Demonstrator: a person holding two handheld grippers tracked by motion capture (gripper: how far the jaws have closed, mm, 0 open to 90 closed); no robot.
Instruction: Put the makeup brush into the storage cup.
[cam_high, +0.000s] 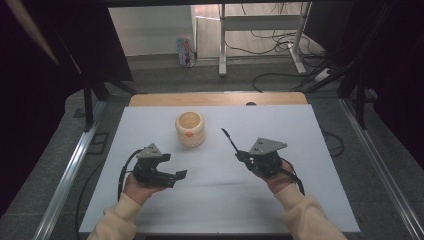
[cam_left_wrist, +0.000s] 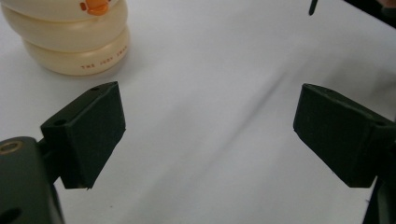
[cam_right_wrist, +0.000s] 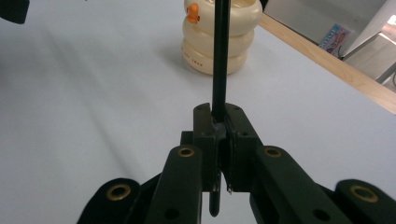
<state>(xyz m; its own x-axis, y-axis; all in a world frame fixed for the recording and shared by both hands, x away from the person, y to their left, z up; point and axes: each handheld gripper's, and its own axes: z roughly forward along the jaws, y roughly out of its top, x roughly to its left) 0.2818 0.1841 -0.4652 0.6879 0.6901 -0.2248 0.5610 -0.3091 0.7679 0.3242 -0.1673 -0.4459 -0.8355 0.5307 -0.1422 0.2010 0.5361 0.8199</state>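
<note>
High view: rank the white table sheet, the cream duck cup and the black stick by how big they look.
1. White table sheet, by far the largest.
2. Cream duck cup.
3. Black stick, thin, clamped in the right gripper; about as long as the cup is tall, but far slimmer.

A line of small reddish capital letters is running along the lowest ring of the cream duck-faced cup (cam_left_wrist: 70, 42) in the left gripper view; it is opening with "THE", while the rest is staying too small to make out. The same line is showing on the cup in the right gripper view, too blurred to read.
</note>
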